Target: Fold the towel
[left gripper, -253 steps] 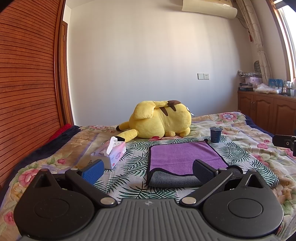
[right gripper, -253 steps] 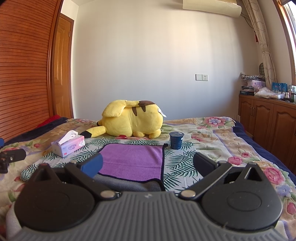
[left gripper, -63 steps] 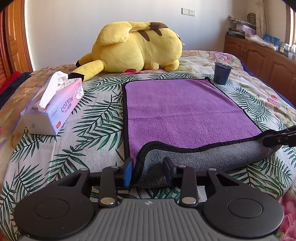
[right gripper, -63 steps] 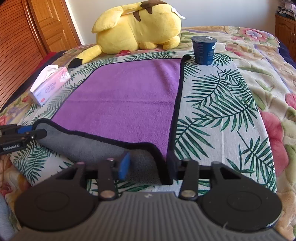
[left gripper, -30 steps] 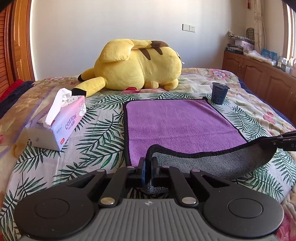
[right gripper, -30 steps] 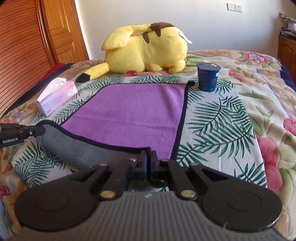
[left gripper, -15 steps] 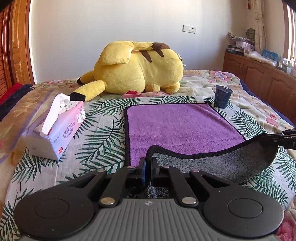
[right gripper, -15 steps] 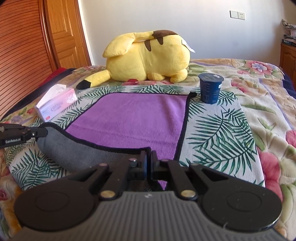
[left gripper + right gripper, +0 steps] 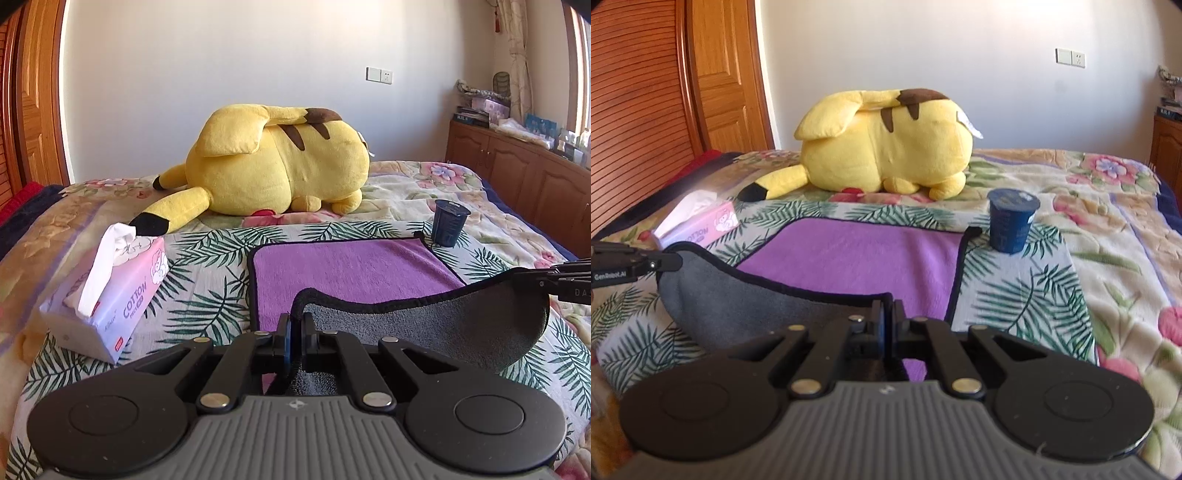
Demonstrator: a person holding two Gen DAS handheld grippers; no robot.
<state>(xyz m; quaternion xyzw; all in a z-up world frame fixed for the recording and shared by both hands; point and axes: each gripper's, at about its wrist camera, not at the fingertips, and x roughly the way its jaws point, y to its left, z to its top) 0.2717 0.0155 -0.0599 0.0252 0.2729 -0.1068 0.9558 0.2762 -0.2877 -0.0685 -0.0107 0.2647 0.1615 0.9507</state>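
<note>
Bedspread, one towel, left claw, right claw, each pinching a corner

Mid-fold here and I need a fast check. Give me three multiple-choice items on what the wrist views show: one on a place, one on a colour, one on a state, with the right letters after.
1. Where does the dark cup stand?
A. by the towel's far right corner
B. on the tissue box
C. against the plush toy's tail

2. What colour is the lifted underside of the towel?
A. purple
B. grey
C. yellow

3. What is the left hand-held gripper doing?
A. open above the towel
B. shut on the tissue box
C. shut on the towel's near edge

Answers:
1 A: the cup sits on the bedspread beside that corner.
2 B: the raised flap shows grey, while the flat face is purple.
3 C: its fingers pinch the black-trimmed edge, as do the right hand-held gripper's.
</note>
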